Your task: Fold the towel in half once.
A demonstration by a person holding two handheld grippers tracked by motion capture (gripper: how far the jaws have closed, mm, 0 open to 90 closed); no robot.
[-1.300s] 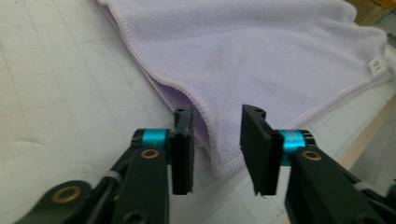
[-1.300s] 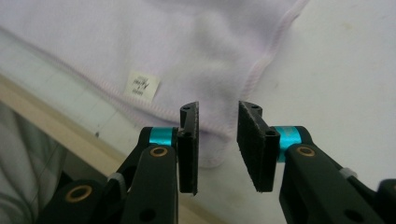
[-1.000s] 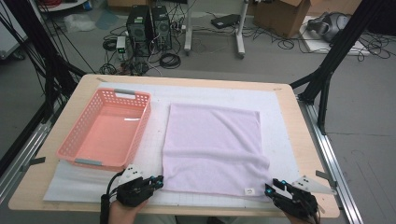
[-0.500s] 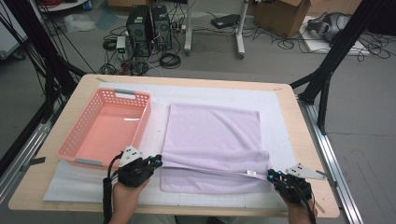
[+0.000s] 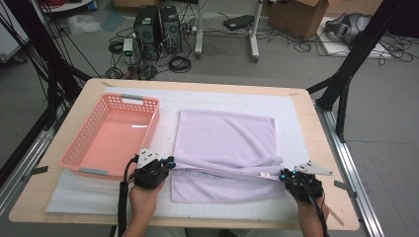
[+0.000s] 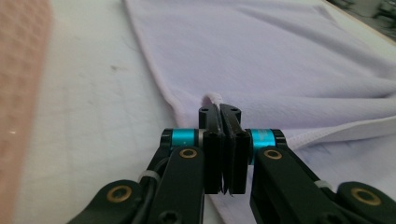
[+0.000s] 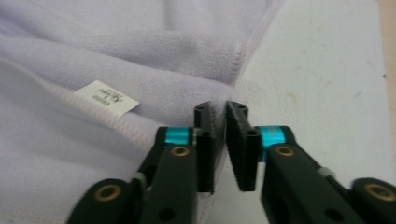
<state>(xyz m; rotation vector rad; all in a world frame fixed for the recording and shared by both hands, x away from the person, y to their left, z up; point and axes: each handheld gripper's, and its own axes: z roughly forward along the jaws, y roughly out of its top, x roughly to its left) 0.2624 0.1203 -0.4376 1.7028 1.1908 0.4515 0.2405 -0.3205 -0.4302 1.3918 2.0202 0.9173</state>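
A lilac towel (image 5: 225,138) lies on the white mat (image 5: 296,113), its near edge lifted and drawn back over the part below it. My left gripper (image 5: 170,162) is shut on the towel's near left corner; in the left gripper view the jaws (image 6: 219,109) pinch the hem of the towel (image 6: 280,60). At the near right corner my right gripper (image 5: 282,174) is shut on the towel. The right gripper view has the jaws (image 7: 220,109) closed on the towel's (image 7: 116,46) stitched edge, with a small white label (image 7: 106,99) just to their left.
A pink plastic basket (image 5: 153,128) stands on the mat left of the towel, close to my left gripper. The wooden table (image 5: 94,94) ends a short way behind both hands. Black frame posts, cables and computer cases stand on the floor beyond.
Both grippers have moved away from the table's near edge, carrying the towel's near corners up and forward. The near edge now hangs folded over the towel's lower part.
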